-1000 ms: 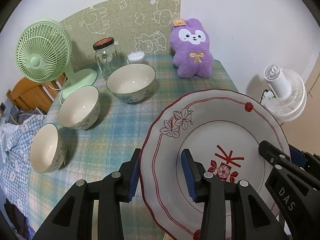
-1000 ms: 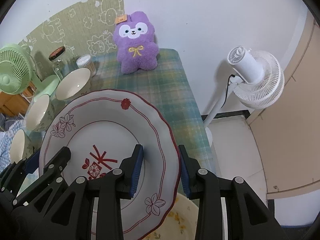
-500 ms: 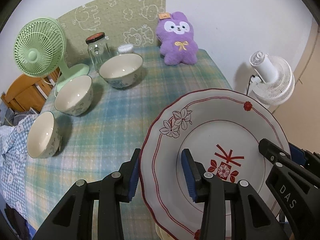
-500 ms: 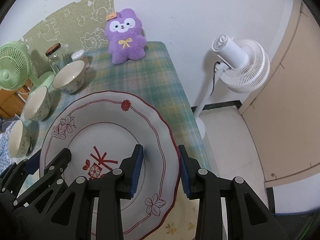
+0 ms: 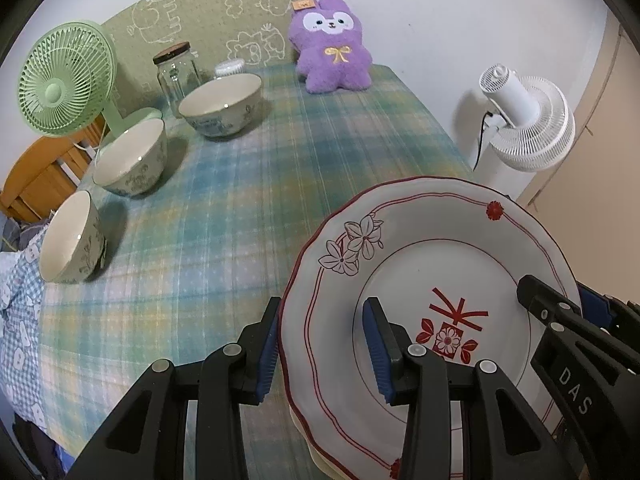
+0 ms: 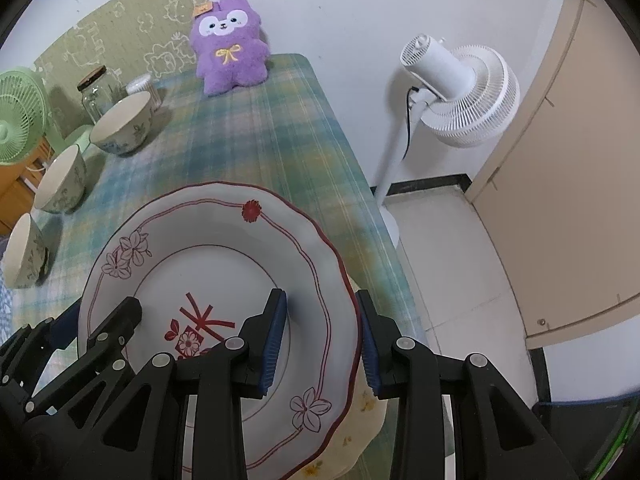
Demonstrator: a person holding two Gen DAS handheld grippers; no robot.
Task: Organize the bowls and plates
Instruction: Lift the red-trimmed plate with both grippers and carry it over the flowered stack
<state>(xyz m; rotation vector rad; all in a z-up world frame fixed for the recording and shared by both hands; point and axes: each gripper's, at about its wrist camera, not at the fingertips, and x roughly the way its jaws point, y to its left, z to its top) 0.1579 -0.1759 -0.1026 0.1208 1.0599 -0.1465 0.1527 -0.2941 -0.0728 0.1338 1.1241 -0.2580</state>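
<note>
Lowering red-trimmed plate (image 5: pixel 420 264) nearer yellow-flowered plate (image 6: pixel 362 412), both tongs gripping.

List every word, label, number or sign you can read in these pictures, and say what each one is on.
"DAS": white letters on the black body of the right hand-held gripper, seen from the left wrist view.
Red character-like mark at the centre of the held plate: a decorative sign, not readable as a word.
Orange tag on the purple plush toy: print too small to read.
Glass jar: no readable label.
</note>
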